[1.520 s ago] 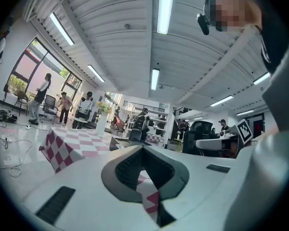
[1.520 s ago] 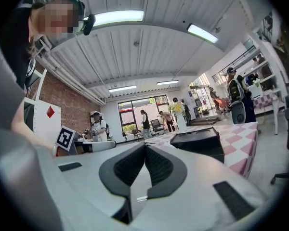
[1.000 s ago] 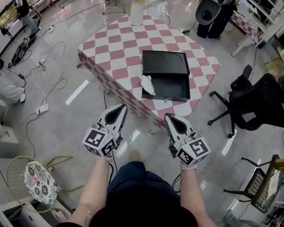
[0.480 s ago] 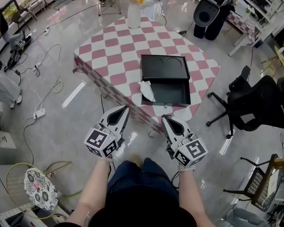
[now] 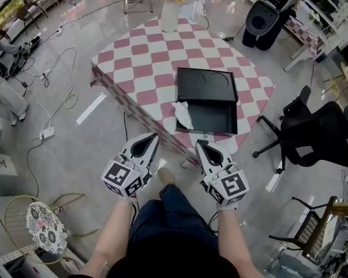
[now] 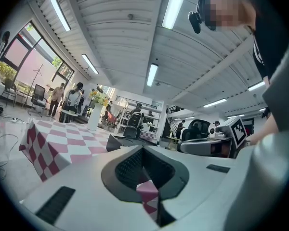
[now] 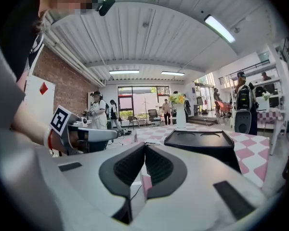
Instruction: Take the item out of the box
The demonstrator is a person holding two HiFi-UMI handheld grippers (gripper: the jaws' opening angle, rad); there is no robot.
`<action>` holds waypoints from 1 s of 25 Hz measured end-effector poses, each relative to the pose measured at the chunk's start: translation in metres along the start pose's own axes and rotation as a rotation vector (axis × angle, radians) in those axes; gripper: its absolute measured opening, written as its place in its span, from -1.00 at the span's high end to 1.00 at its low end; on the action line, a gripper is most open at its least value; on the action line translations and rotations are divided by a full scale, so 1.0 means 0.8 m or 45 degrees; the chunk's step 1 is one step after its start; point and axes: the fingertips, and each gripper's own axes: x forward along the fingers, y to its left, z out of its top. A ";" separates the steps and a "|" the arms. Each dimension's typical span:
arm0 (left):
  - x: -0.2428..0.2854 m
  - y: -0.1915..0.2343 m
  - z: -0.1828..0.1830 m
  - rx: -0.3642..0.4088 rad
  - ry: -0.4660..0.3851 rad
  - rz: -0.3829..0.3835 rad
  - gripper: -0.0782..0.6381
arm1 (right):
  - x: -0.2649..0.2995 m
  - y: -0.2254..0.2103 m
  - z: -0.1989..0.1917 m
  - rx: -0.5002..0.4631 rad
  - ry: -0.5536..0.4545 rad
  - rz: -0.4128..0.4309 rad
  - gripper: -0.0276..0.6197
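We hold left tongs [image 5: 152,136] and right tongs [image 5: 200,144] pressed together, empty, because the box [image 5: 213,116] with its white item [image 5: 182,114] sits at twelve o'clock, apparently beyond reach.

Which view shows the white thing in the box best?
Head view: it looks down into the open box, with the white crumpled item at its left edge. Both gripper views see the box only from the side; the item is hidden.
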 end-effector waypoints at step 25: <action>0.063 0.041 -0.041 -0.051 0.087 -0.001 0.78 | 0.114 -0.032 -0.048 -0.135 0.332 0.065 0.53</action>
